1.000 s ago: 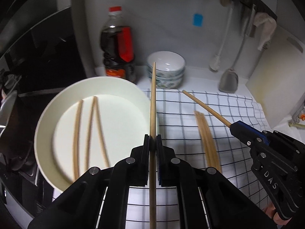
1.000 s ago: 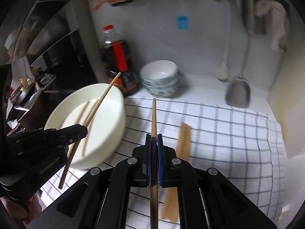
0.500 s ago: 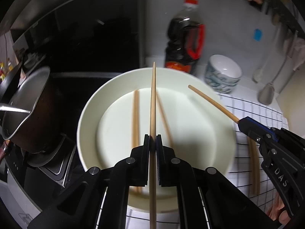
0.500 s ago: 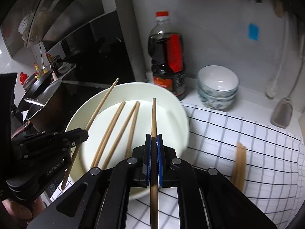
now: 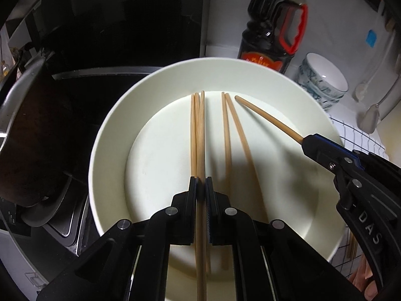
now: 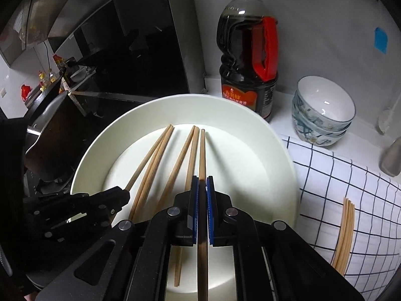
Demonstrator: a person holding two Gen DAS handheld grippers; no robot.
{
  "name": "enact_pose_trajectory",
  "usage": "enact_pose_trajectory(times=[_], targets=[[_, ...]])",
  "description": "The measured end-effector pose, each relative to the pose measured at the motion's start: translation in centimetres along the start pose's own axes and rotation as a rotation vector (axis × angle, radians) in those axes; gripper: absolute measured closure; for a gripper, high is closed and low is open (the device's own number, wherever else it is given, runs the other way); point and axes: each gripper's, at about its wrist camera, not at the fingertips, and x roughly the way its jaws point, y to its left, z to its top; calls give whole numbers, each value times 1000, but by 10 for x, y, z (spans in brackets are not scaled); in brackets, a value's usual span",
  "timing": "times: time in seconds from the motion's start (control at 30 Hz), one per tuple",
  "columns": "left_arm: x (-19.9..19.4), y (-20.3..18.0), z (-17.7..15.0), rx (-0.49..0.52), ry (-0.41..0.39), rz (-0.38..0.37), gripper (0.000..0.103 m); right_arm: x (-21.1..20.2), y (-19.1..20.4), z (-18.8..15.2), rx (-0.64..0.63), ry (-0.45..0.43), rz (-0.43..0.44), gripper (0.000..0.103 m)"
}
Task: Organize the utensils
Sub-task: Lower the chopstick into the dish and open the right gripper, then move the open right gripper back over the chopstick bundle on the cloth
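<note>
Kitchen counter, white wall behind, dark stovetop at left. White plate [image 6: 280,155] sits at the edge of a checked cloth [image 6: 351,175]; four loose chopsticks [image 5: 226,135] lie in it. Left gripper [image 5: 200,188] is clamped on one chopstick [image 5: 200,125] over the plate. Right gripper [image 6: 202,188] pinches another chopstick [image 6: 202,150], also above the plate. More chopsticks [image 6: 344,230] lie on the cloth. Soy sauce bottle [image 6: 248,57] and stacked bowls [image 6: 323,113] stand behind.
</note>
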Motion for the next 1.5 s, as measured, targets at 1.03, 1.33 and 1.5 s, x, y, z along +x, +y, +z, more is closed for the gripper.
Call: enact_pose_trajectory(times=[1.03,1.33,1.5], targets=[[-41,10,-17,-66,-34,35,30,-46,-17,-24,21,-13,-26,80],[-66,-7,-32,-39,-51,21,27,-79,-29,-43,26,-31,-39,75],[-75,-17,-38,-30,-61,23,25,-93,-41,-58,47,-31,-44,72]])
